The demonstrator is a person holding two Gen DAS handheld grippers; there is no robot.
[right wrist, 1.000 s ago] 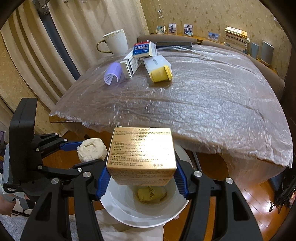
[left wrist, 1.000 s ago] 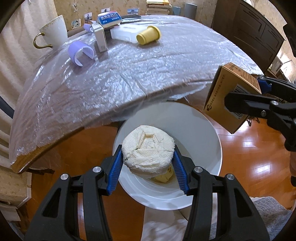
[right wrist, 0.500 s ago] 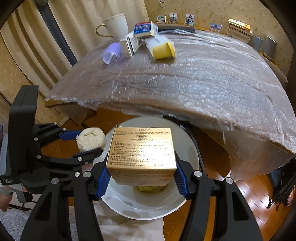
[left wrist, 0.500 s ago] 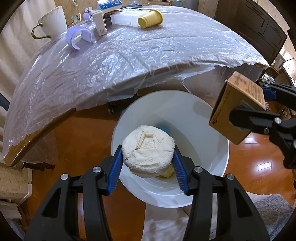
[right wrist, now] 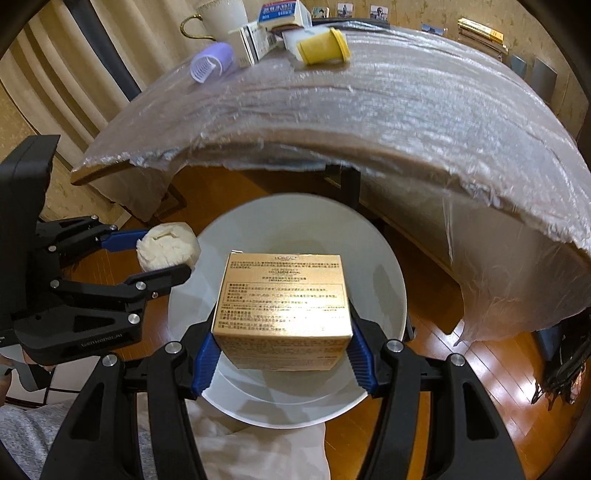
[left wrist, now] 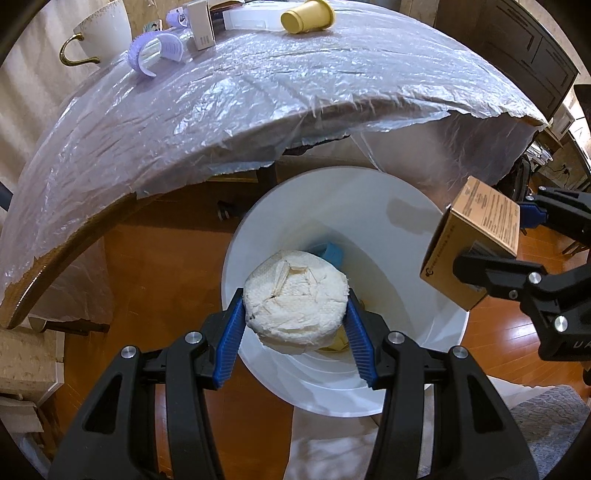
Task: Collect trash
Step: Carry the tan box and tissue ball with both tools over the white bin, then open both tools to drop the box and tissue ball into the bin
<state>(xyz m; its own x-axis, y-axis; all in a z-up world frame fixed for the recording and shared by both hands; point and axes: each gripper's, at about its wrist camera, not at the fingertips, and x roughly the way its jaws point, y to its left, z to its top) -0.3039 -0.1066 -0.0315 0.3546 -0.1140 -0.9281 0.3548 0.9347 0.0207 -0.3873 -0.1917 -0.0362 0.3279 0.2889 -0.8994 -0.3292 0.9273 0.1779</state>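
Left tool [left wrist: 295,317]: clenched on a crumpled white paper wad [left wrist: 295,299], its blue pads pressing the wad on both sides.
Paper wad: a flattened round lump, its wide axis running from pad to pad; its creased flat face was turned toward the camera. It hung over the near part of the white bin [left wrist: 436,325], above the opening.
Right tool [right wrist: 282,345]: clenched on a golden carton [right wrist: 282,306], pads on its left and right side walls.
Golden carton: its long axis ran across, from pad to pad; the printed face pointed up toward the camera and tilted a little away. It was held over the mouth of the bin [right wrist: 391,280].
Bin: stood on the wooden floor [left wrist: 155,266] just before the counter's edge; a yellowish piece and a blue piece lay at its bottom.
Counter [right wrist: 406,110]: covered with wrinkled plastic film; at its far end were a yellow cup [left wrist: 308,16] lying on its side, a purple roller [left wrist: 153,55], small boxes and a white mug [left wrist: 101,33].
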